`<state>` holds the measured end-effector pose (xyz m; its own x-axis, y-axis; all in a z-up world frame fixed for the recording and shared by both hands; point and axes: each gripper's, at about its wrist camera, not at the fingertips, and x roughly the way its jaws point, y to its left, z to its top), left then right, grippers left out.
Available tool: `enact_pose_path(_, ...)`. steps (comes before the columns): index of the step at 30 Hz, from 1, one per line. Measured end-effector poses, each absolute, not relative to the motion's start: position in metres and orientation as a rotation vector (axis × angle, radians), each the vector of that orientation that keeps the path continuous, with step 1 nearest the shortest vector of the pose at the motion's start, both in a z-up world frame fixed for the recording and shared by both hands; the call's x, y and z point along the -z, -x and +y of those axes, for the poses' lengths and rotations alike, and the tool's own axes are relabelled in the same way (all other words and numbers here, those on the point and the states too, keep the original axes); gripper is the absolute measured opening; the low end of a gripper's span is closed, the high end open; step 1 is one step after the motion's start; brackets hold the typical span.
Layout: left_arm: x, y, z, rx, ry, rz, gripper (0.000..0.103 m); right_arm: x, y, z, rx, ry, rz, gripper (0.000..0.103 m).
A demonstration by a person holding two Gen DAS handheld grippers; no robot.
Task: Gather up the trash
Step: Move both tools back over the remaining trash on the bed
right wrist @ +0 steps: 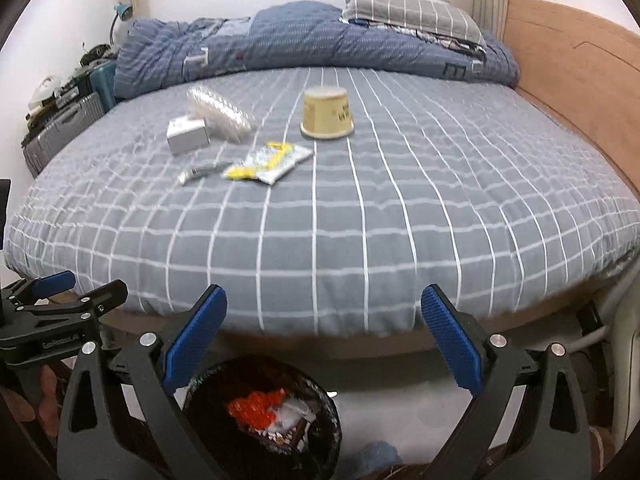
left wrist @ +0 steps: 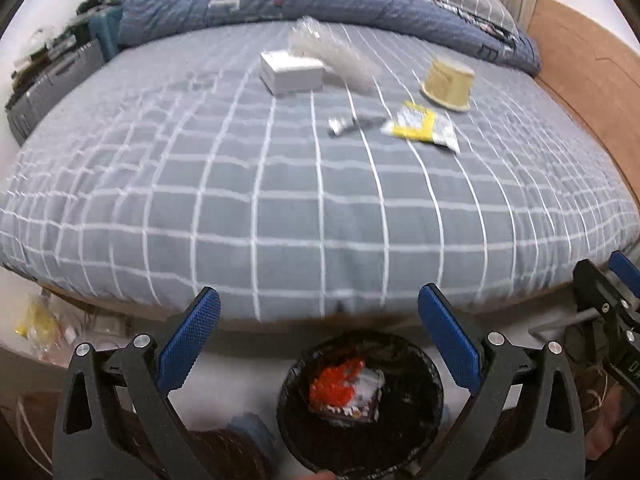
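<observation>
Grey checked bed (right wrist: 360,208) carries the trash: an upturned cup (right wrist: 327,114), yellow packet (right wrist: 268,162), white box (right wrist: 187,134) and clear plastic tray (right wrist: 218,114). Both the left hand-held gripper (left wrist: 318,344) and right hand-held gripper (right wrist: 322,340) hang spread and empty above the bin (left wrist: 360,404). Risk: the soft cup or slick packet could slip from the grip mid-carry.

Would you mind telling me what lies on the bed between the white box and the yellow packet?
A small grey tube-like wrapper lies between the white box and the yellow packet; the right wrist view shows it best.
</observation>
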<state>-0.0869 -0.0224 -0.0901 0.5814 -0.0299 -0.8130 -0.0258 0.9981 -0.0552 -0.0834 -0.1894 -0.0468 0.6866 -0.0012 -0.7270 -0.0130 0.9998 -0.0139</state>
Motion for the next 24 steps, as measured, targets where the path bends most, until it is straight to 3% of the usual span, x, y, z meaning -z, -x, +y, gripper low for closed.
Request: enact_pose_path(24,0.060,-0.018,0.014,-0.071,0.130,0.895,0.097,0.015,-0.040,-0.188,-0.013,0.010,0.730,0.094)
